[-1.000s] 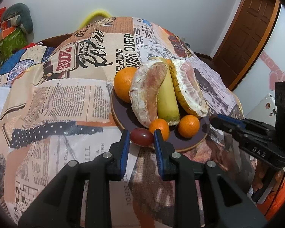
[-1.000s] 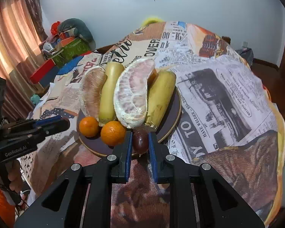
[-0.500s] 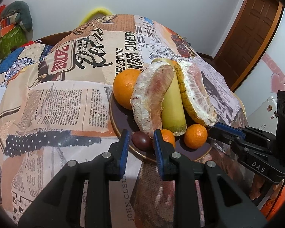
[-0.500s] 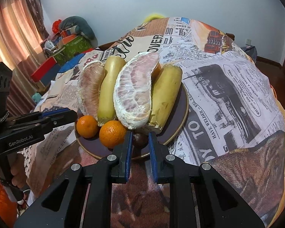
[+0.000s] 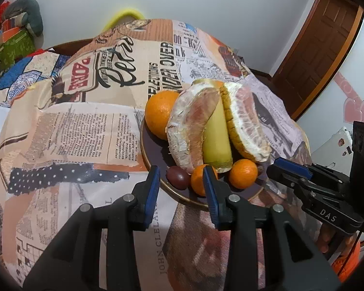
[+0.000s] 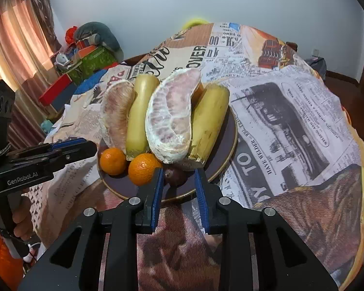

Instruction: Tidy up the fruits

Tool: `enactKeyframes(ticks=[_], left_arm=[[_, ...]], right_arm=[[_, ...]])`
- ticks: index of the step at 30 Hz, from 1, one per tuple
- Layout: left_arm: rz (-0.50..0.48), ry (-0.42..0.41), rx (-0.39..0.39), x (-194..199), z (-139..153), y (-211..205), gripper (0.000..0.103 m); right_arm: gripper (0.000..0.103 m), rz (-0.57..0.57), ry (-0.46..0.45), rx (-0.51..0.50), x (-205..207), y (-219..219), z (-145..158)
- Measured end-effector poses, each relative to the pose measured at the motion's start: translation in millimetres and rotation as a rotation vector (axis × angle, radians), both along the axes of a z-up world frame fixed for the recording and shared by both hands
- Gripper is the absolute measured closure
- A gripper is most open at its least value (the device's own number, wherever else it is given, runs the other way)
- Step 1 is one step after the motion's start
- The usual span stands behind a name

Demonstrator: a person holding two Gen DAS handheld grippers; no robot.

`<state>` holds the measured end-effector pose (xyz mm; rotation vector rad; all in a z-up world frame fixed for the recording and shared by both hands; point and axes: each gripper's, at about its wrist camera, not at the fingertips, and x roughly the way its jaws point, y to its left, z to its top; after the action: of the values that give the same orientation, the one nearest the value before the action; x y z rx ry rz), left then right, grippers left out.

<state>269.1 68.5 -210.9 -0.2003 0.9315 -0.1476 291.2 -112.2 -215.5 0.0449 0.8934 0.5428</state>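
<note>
Both grippers released at dark round plate (image 5: 155, 155) w/ fruit.
Left gripper (image 5: 181, 184) & right gripper (image 6: 177, 187) spread wide, each around a small dark-red oval fruit (image 5: 177, 180), not gripping.

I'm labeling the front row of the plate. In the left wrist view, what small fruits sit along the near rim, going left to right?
dark grape → small mandarin, partly behind the left gripper's right finger → second small mandarin
</note>
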Motion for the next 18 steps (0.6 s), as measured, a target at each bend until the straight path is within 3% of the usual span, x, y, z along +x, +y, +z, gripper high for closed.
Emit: enactKeyframes(ticks=[8, 18], left_arm=[[0.022, -0.124, 0.014, -33.3, 53.6, -3.4, 0.067], [0.051, -0.414, 0.071, -109.7, 148.2, -19.3, 0.066]], right_arm=[[0.079, -0.023, -0.123, 0.013, -23.2, -10.5, 48.4], [0.079, -0.068, -0.380, 0.106, -85.3, -30.2, 135.1]])
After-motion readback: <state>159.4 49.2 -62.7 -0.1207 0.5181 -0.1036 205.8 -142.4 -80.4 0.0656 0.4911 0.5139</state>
